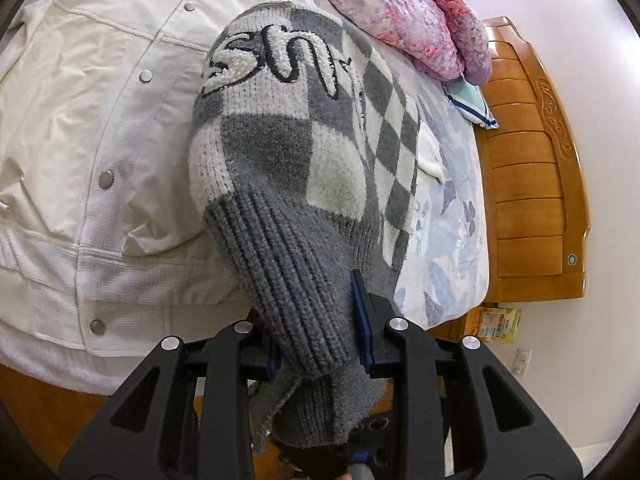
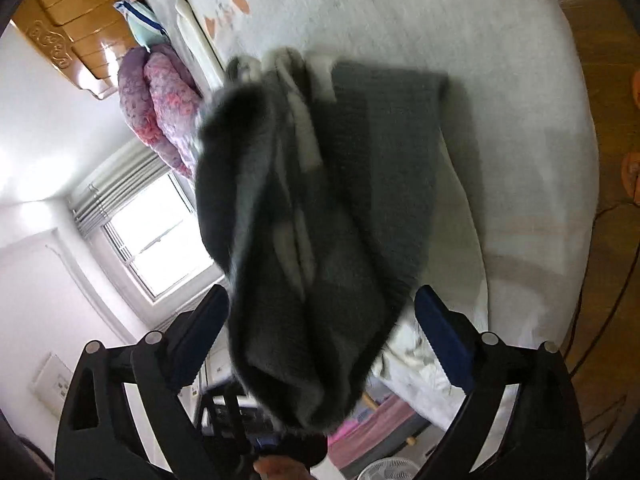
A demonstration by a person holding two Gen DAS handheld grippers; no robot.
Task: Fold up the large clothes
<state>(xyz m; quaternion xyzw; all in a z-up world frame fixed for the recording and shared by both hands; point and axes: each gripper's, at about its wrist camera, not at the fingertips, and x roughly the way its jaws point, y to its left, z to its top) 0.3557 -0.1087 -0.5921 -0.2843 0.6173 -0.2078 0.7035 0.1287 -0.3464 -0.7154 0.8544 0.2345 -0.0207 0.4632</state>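
A grey and white checked knit sweater [image 1: 280,152] with white lettering stretches from the bed toward me. My left gripper [image 1: 316,344] is shut on its ribbed grey hem, which bunches between the blue pads. In the right wrist view the same sweater [image 2: 320,220] hangs dark and blurred between the spread fingers of my right gripper [image 2: 320,328]. The jaws stand wide apart and do not pinch the cloth, which drapes over the gripper's middle.
A white snap-button jacket [image 1: 80,140] lies spread on the bed to the left. A pink floral quilt [image 1: 400,12] and a wooden headboard [image 1: 532,160] are at the far end. The pale bedsheet [image 2: 500,100], a window [image 2: 156,232] and wooden floor [image 2: 608,280] surround it.
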